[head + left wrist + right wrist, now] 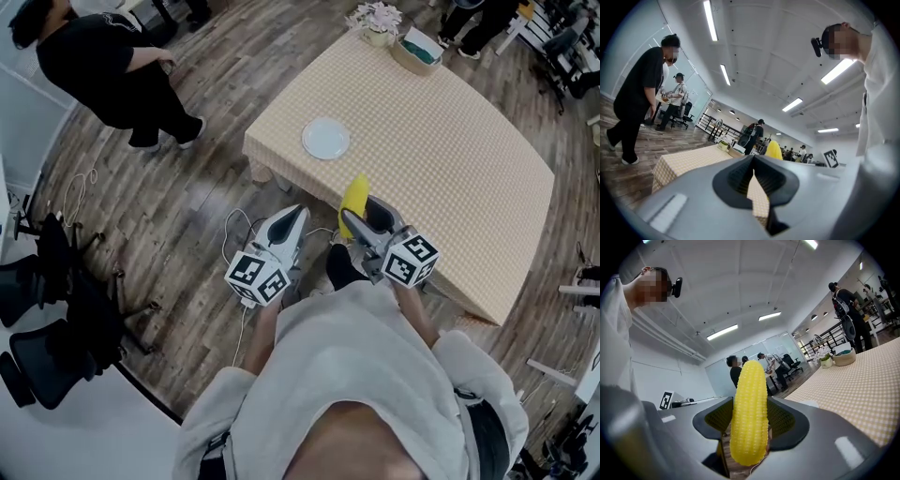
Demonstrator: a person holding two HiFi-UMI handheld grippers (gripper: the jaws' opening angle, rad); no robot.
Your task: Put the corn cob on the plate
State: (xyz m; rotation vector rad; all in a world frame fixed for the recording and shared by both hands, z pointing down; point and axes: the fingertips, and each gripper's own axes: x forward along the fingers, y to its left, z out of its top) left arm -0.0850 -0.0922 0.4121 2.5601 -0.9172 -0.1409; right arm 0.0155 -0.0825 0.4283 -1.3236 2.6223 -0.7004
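In the head view the yellow corn cob (353, 200) stands upright between the jaws of my right gripper (362, 212), which is shut on it at the near edge of the checkered table (450, 141). The right gripper view shows the corn cob (750, 413) clamped across its middle by both pads. A white plate (325, 139) lies empty on the table near its left corner, beyond the corn. My left gripper (300, 214) is over the floor, just left of the right one, with its jaws together and nothing in them. The corn cob (774, 150) also shows past the left gripper (753, 158).
A basket (418, 50) and a flower pot (378, 22) stand at the table's far corner. A person in black (112, 66) stands on the wood floor at far left. Office chairs (47, 309) are at the left, and cables (239, 225) lie by the table's near corner.
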